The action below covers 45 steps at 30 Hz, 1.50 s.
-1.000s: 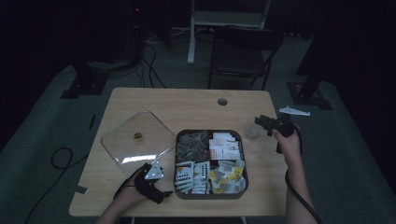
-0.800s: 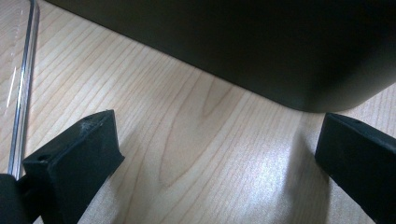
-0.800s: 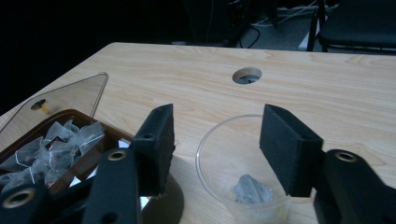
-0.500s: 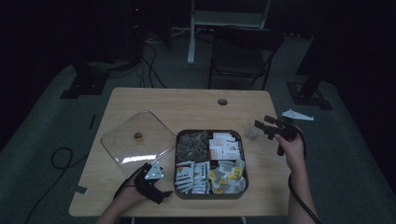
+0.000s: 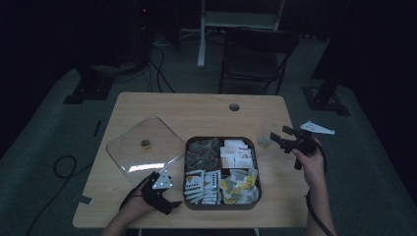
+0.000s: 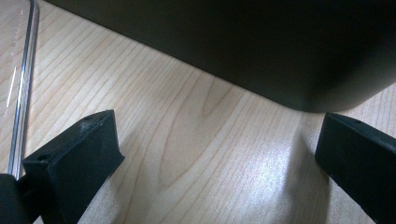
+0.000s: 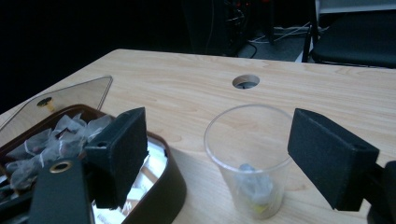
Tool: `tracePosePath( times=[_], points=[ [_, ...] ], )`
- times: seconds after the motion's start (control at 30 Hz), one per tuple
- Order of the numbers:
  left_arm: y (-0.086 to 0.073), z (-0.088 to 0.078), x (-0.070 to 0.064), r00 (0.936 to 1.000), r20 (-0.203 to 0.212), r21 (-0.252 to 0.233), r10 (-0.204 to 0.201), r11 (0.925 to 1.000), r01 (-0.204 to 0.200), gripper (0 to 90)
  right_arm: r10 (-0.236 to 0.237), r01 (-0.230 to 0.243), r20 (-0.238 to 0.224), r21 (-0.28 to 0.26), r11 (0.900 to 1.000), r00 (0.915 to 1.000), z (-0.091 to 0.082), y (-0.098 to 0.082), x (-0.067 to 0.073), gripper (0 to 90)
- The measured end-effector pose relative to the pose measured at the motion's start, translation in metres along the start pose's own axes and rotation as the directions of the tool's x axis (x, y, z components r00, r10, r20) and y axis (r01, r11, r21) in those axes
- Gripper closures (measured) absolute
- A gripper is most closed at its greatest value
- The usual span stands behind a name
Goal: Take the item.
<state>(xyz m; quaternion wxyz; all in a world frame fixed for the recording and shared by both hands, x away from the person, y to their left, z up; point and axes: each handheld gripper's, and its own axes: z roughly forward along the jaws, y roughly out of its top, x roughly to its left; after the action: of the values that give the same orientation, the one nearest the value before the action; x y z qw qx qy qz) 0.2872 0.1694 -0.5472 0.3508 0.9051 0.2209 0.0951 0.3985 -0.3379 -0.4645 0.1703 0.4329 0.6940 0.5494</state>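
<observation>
The room was dark, and a light wooden table (image 5: pixel 196 110) stood in the middle of it. On the left side of the table lay a clear square lid (image 5: pixel 146 146) with a small gold knob. It was flat on the wood, just beside the tray.

Near the front edge, the left gripper (image 5: pixel 167 200) rested low on the table, close to the tray's corner. Its jaws stood wide apart with nothing between them but bare wood. A quick push from there could have bumped the tray and shaken the packets about.

In the middle sat a dark tray (image 5: pixel 222 207) full of tea bags and small packets, sorted into compartments.

To the right of the tray stood a small clear plastic cup (image 7: pixel 250 158), upright, with a tea bag (image 7: pixel 254 189) down at its bottom. The right gripper (image 5: pixel 278 138) was just behind the cup, and its jaws had just been opening. The cup stood in the gap between them, but the pads did not press on it.

The cup looked light and thin. I thought a pad could catch its rim as the hand moved off and tip it over. Then the tea bag could spill onto the table.
</observation>
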Motion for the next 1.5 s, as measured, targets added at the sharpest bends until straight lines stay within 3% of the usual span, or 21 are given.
tracePosePath(
  times=[0.1, 0.27, 0.77, 1.5],
  points=[
    [0.000, 0.000, 0.000, 1.0000, 0.000, 0.000, 0.000, 1.0000, 0.000, 0.4, -0.010, 0.010, 0.005, 0.009, 1.000, 0.9999, -0.002, -0.003, 0.002, 17.5],
    [0.000, 0.000, 0.000, 1.0000, 0.000, 0.000, 0.001, 1.0000, -0.001, 0.4, -0.070, 0.070, 0.014, 0.020, 0.997, 0.9974, -0.006, -0.010, 0.012, 16.5],
    [0.000, 0.000, 0.000, 1.0000, 0.000, -0.002, -0.004, 1.0000, 0.004, 0.4, -0.076, 0.076, -0.010, 0.028, 0.997, 0.9971, -0.011, -0.034, 0.025, 16.5],
    [0.000, 0.000, 0.000, 1.0000, 0.000, 0.001, 0.001, 1.0000, -0.001, 0.4, -0.056, 0.058, -0.018, 0.128, 0.990, 0.9982, -0.009, -0.081, 0.034, 15.0]
  ],
)
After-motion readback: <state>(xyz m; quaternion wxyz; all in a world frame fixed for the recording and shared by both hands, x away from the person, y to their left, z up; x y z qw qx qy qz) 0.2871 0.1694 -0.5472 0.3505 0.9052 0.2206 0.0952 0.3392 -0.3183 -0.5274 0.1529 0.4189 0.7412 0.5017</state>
